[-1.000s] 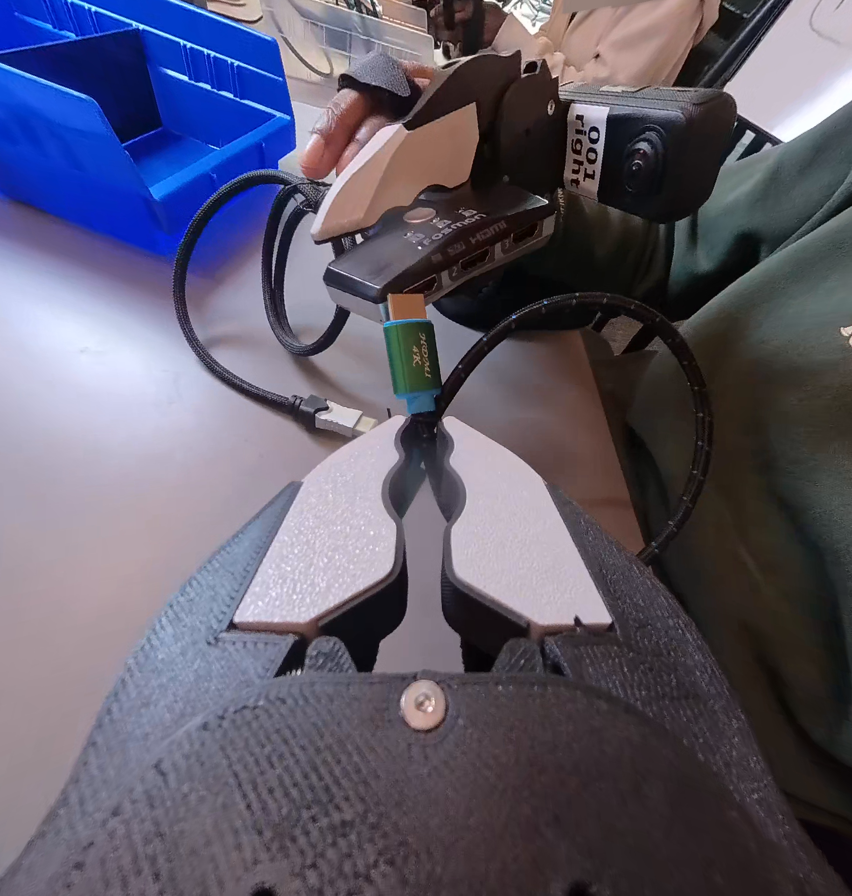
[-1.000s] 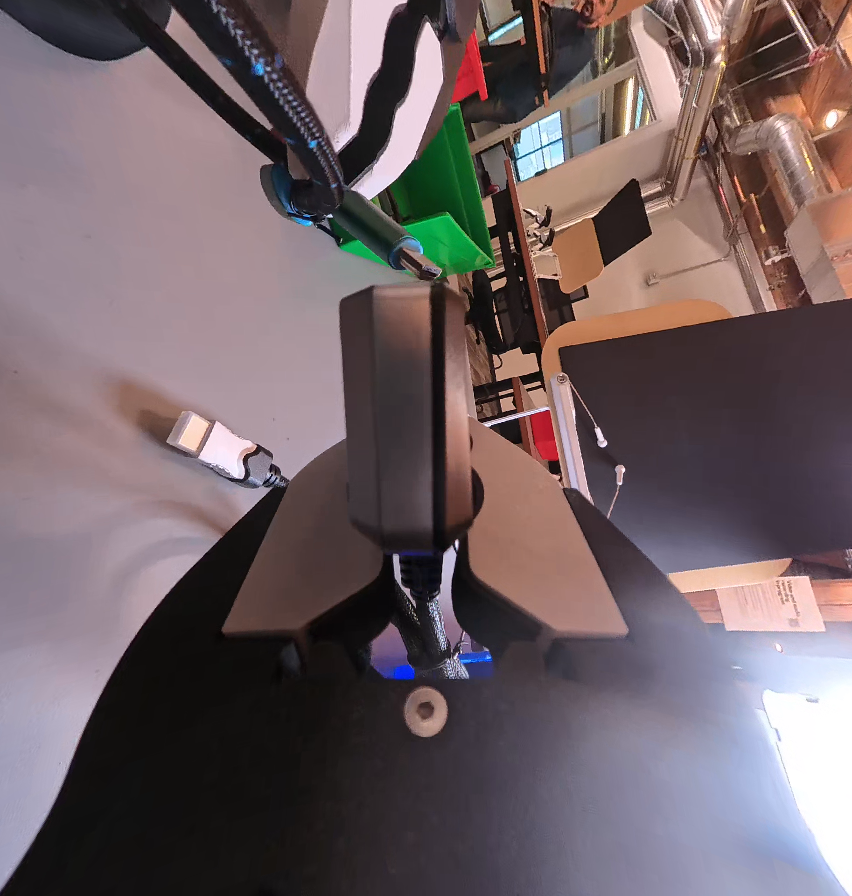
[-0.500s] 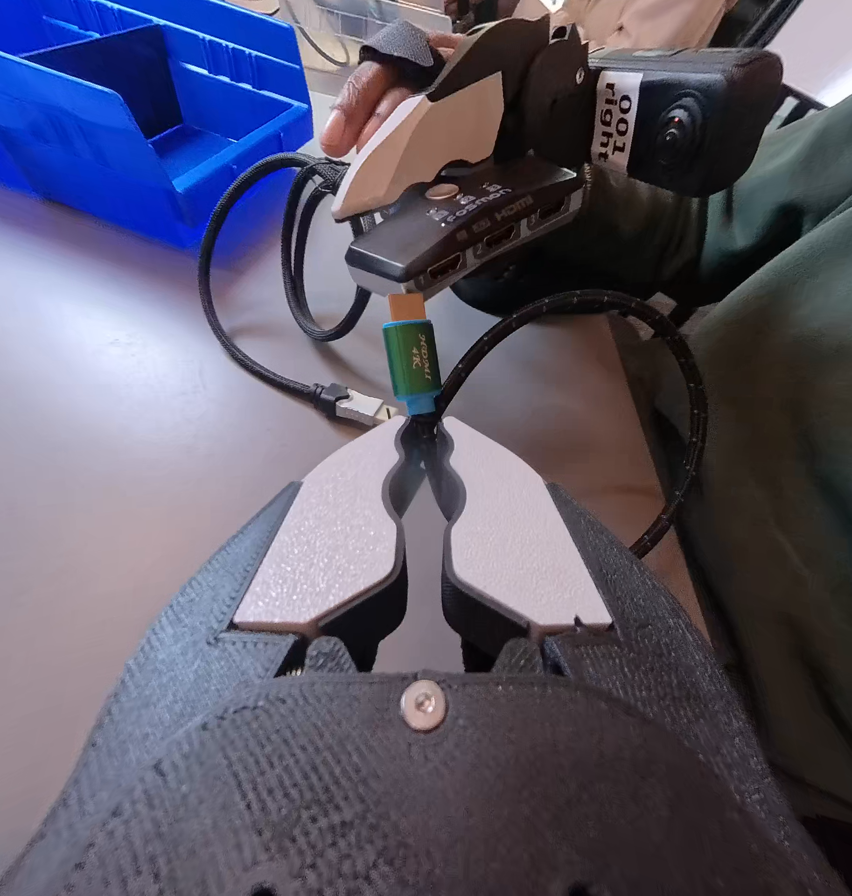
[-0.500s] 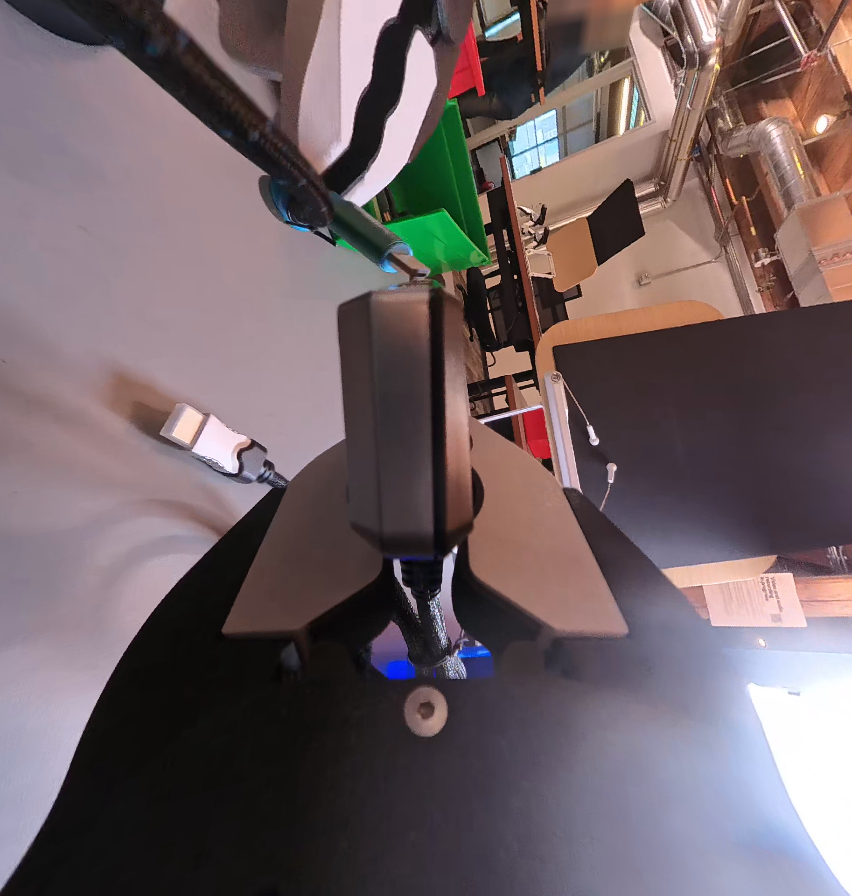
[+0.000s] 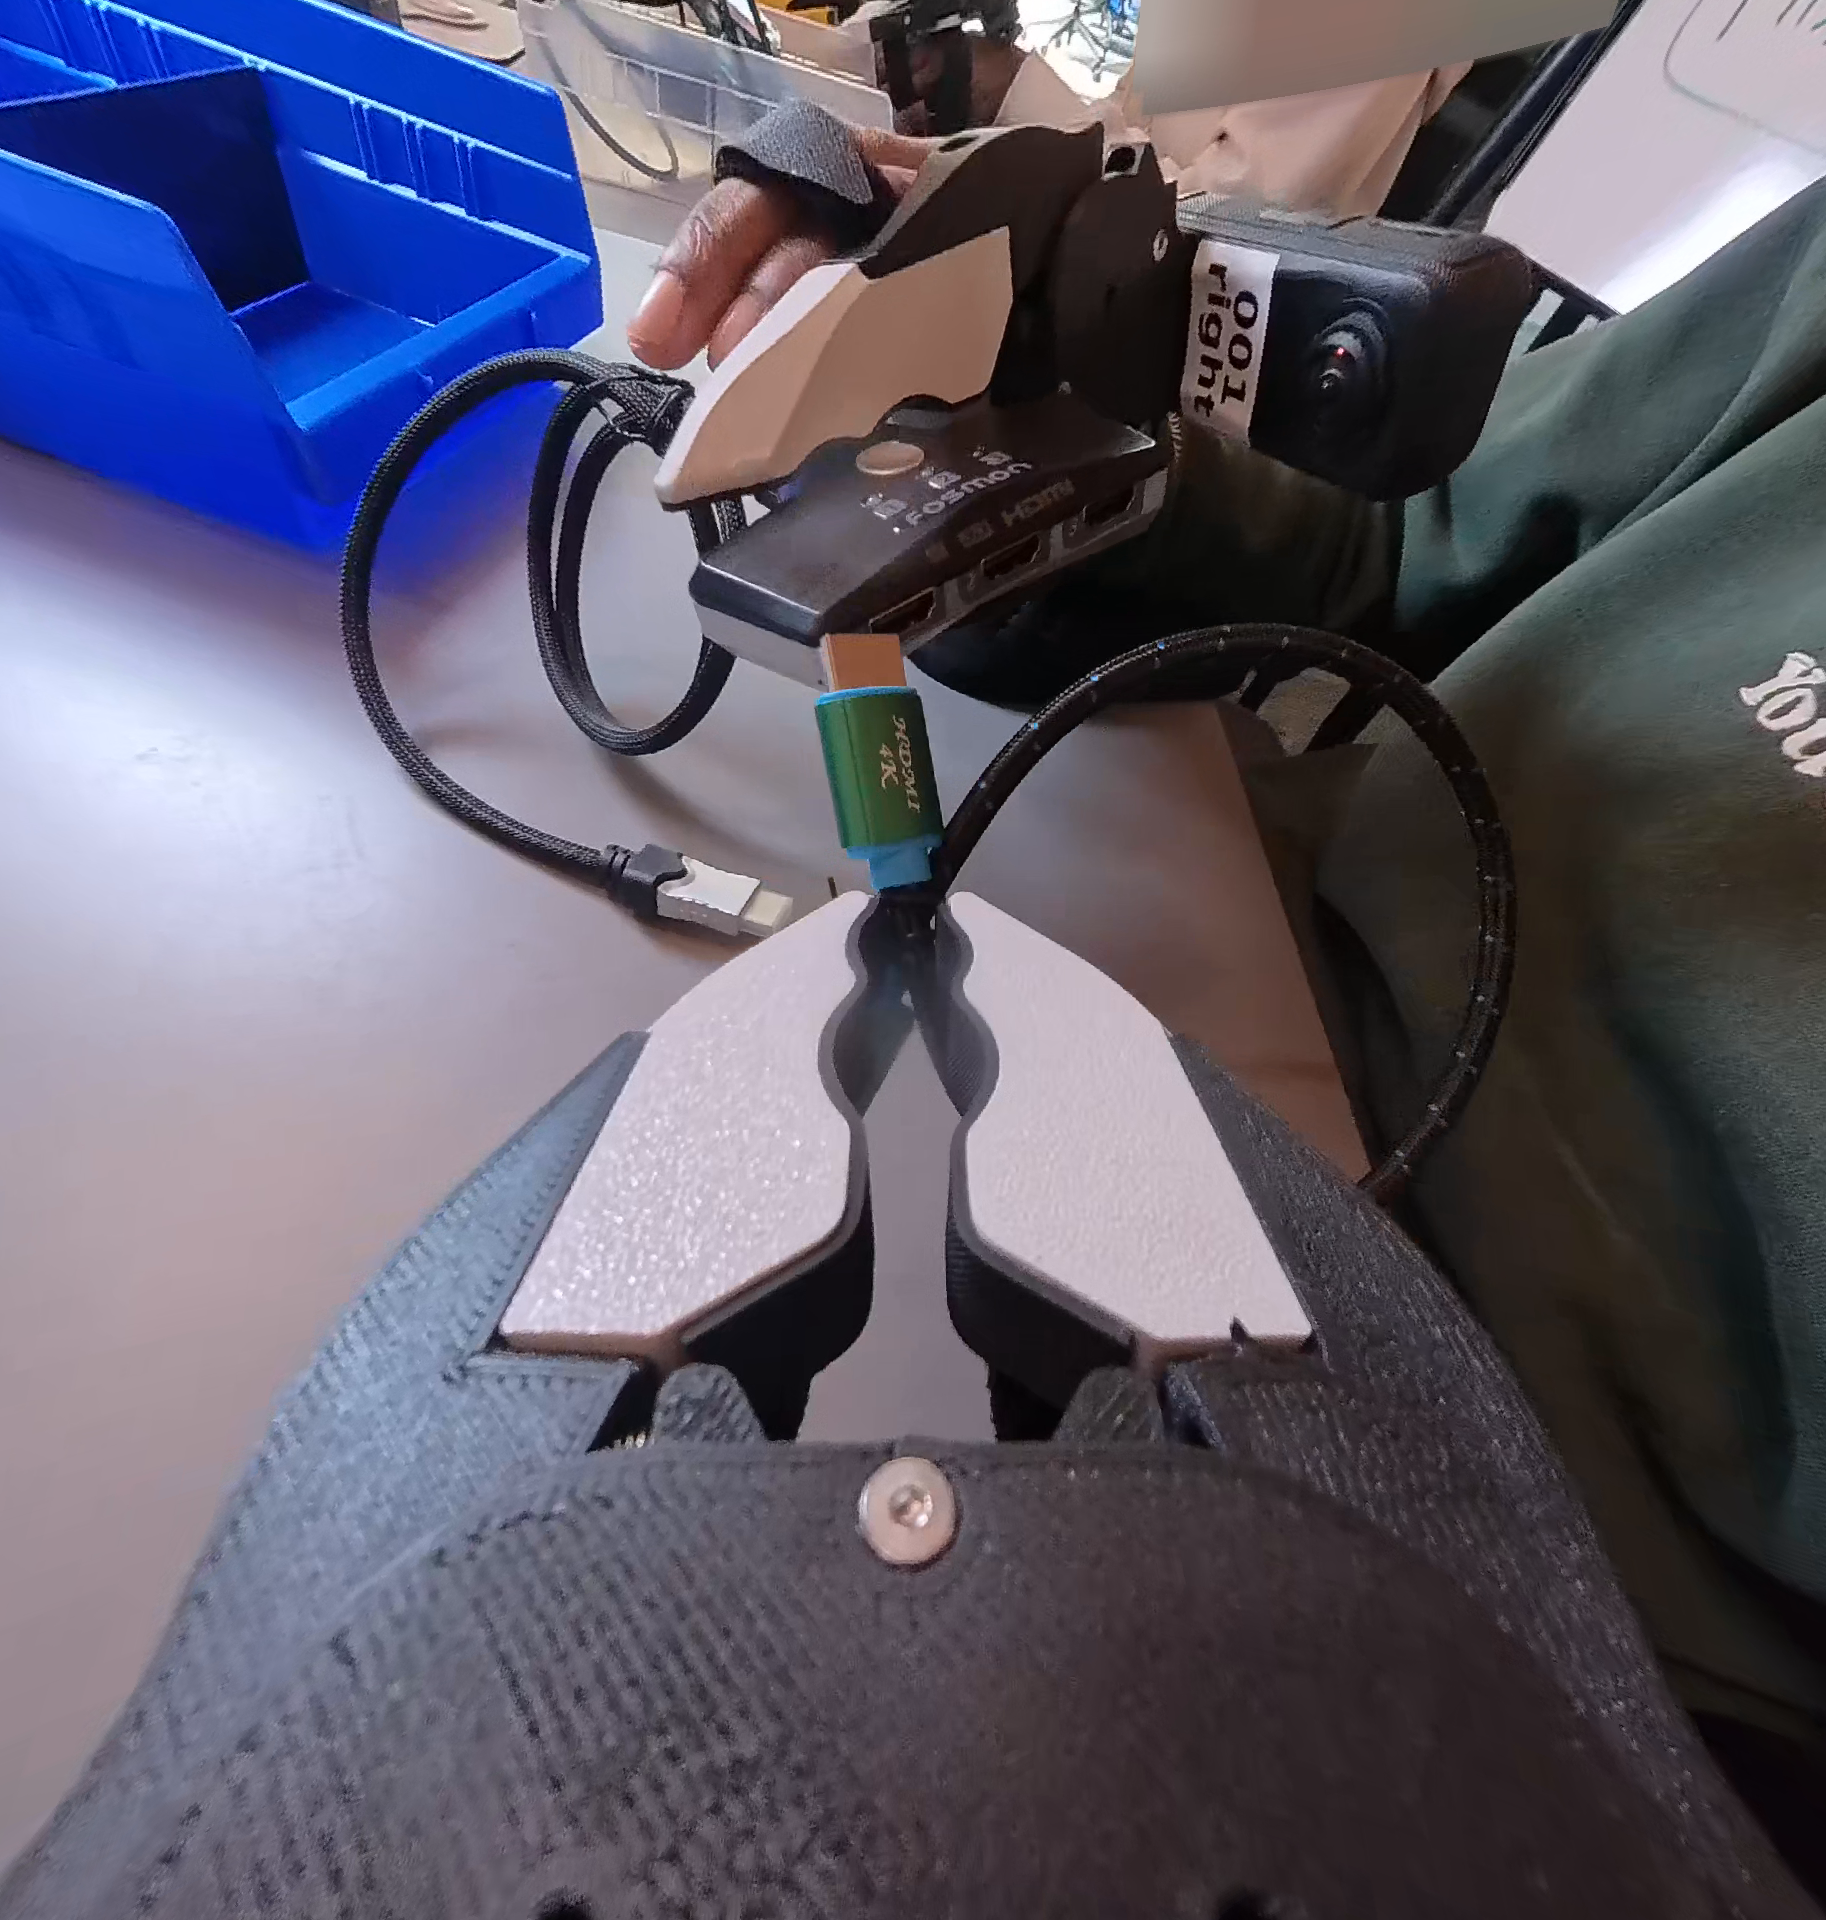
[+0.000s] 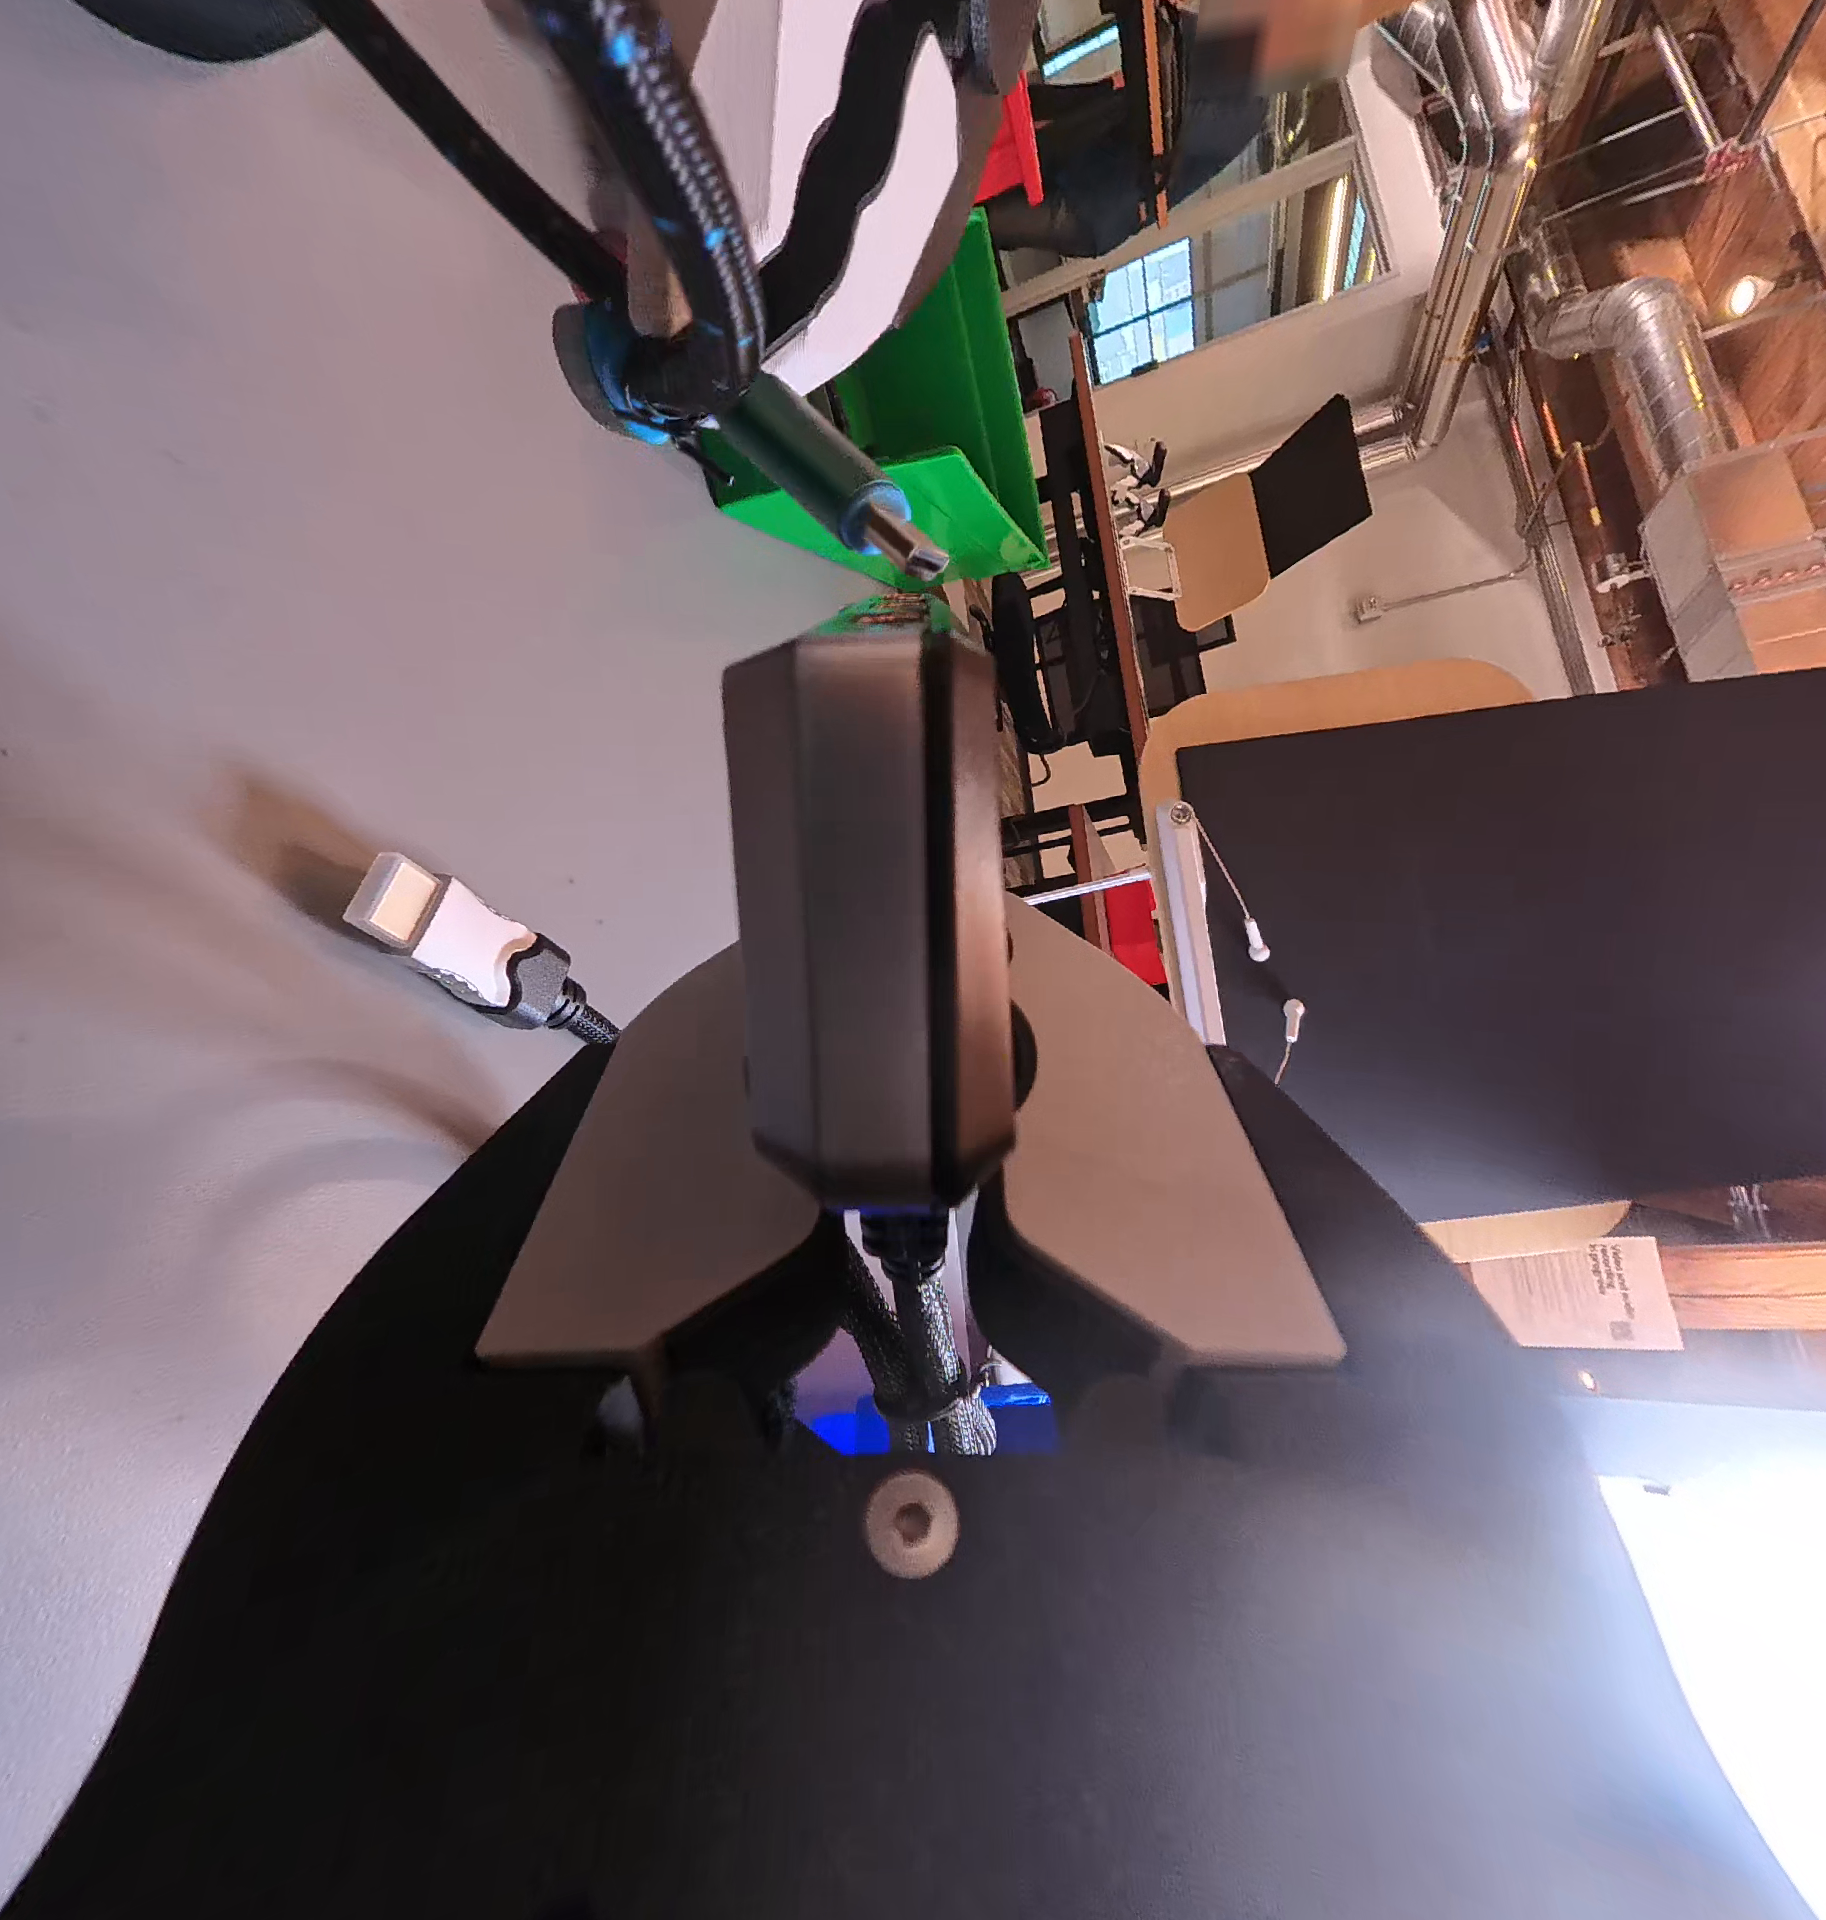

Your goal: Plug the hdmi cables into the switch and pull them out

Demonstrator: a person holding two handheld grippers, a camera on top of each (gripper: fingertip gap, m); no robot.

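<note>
The likeliest trouble, as I judge it, is a missed entry: the gold tip of the green metal plug (image 5: 873, 774) stands right at the nearest port on the edge of the flat black switch box (image 5: 930, 535), and a little tilt would send it against the port's rim or the box's silver underside. The cause lies in the hold. The left gripper (image 5: 904, 920) has its pale fingers (image 5: 743, 1101) nearly shut on the black braided cable (image 5: 1304, 665) just behind the plug's blue collar, not on the rigid body, so the plug could pivot or slide back. The plug stands clear ahead of those fingertips, pointing at the box. The right gripper (image 6: 867, 935) is clamped flat across the box, held above the grey table (image 5: 161, 935). Below the box lies a loose silver-ended plug (image 5: 701, 914); beyond the box sits a blue plastic bin (image 5: 213, 312).
</note>
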